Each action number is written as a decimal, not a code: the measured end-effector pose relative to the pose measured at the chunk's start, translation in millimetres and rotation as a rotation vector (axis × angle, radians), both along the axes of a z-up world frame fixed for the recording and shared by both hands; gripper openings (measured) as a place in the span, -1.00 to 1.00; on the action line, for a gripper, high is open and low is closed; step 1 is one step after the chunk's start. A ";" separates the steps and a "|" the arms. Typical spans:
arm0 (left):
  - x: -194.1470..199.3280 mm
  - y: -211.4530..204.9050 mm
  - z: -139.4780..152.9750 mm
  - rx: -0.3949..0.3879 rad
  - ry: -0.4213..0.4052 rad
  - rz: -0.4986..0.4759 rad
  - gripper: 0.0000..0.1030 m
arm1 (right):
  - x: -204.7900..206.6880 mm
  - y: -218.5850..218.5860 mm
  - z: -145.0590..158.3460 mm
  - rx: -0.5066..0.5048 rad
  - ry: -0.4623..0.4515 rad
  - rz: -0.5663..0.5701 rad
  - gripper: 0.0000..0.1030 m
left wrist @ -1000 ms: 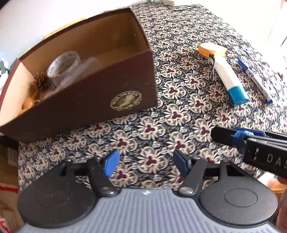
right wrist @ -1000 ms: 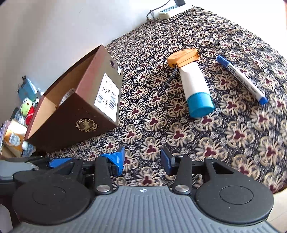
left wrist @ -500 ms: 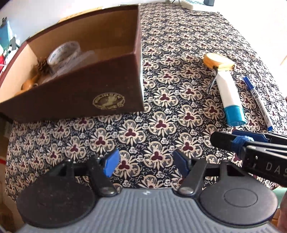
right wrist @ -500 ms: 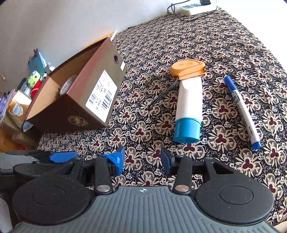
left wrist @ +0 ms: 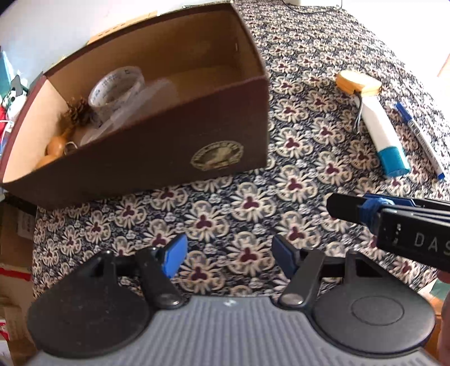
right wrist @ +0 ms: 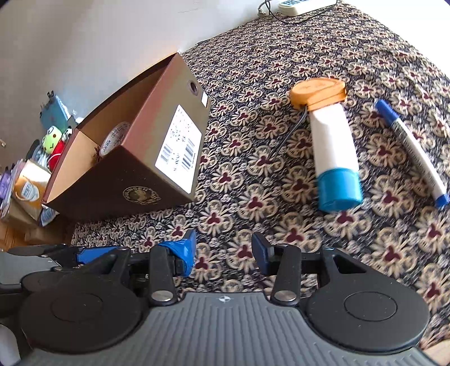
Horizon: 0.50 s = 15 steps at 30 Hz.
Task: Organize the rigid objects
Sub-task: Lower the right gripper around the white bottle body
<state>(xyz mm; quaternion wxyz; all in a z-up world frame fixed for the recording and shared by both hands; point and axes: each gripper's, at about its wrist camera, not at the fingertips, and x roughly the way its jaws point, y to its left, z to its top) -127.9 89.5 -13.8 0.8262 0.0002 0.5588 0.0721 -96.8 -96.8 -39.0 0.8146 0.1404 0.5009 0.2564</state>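
Observation:
A brown cardboard box (left wrist: 174,152) (right wrist: 140,180) stands open on the patterned tablecloth, holding a tape roll (left wrist: 116,88), a pine cone (left wrist: 77,114) and a wooden piece. To its right lie a white tube with a blue cap (left wrist: 384,138) (right wrist: 334,157), an orange round tape measure (left wrist: 358,83) (right wrist: 319,91) and a blue-capped marker (left wrist: 419,138) (right wrist: 412,149). My left gripper (left wrist: 229,257) is open and empty, low in front of the box. My right gripper (right wrist: 223,252) is open and empty, near the table's front edge, short of the tube.
A white power strip (right wrist: 303,5) lies at the table's far edge by the wall. Toys and cartons (right wrist: 33,169) are stacked left of the table beyond the box. The right gripper's side (left wrist: 393,222) shows at right in the left wrist view.
Both grippers shifted slightly; the left view has swung back closer to the box, and the right view has moved nearer the tube and marker. Both grippers stay open and empty.

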 end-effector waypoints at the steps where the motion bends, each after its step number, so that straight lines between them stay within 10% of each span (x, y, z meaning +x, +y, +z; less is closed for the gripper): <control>1: -0.3 2.8 -1.2 0.000 0.004 -0.009 0.34 | -2.3 2.2 -0.8 0.002 0.001 -0.010 -0.46; 15: 6.8 -22.2 -12.5 -0.069 0.032 -0.300 0.34 | -35.6 -20.5 -14.5 0.051 0.037 -0.262 -0.46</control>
